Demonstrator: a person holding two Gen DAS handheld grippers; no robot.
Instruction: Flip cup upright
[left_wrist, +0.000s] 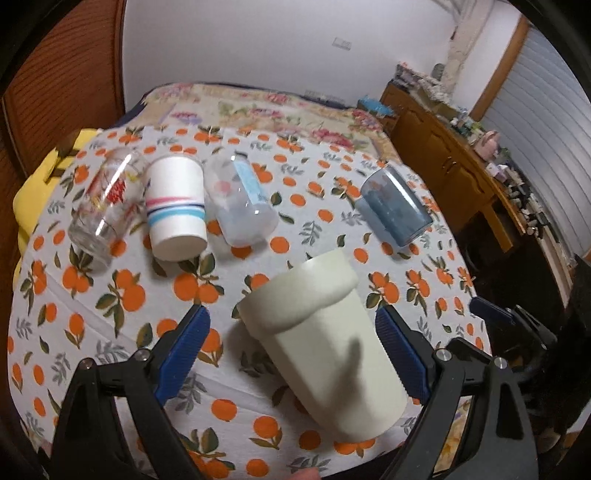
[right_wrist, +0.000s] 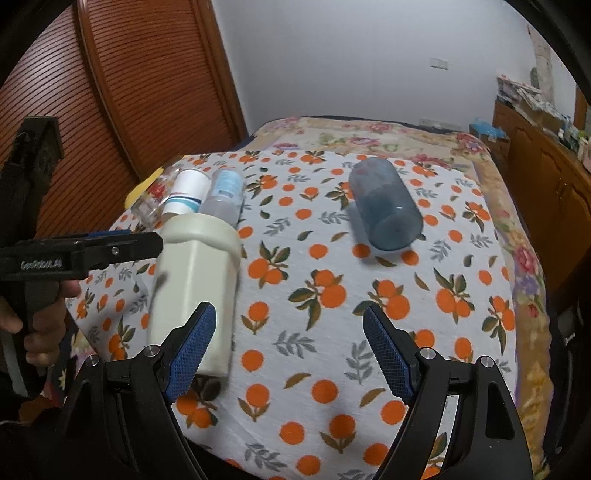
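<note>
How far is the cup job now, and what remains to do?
Done: nothing that I can confirm; no cup clearly stands upright. In hand: the cream cup lies tilted and blurred between the fingers of the open left gripper, not gripped. The right gripper is open and empty. Left: grasp the cream cup and stand it up; the blue cup also seems to lie on its side.

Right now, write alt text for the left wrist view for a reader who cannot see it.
A blurred cream cup stands tilted between the open blue pads of the left hand-held gripper, on an orange-print tablecloth. Behind it are a glass, a striped white cup, a clear cup and a blue cup.
</note>
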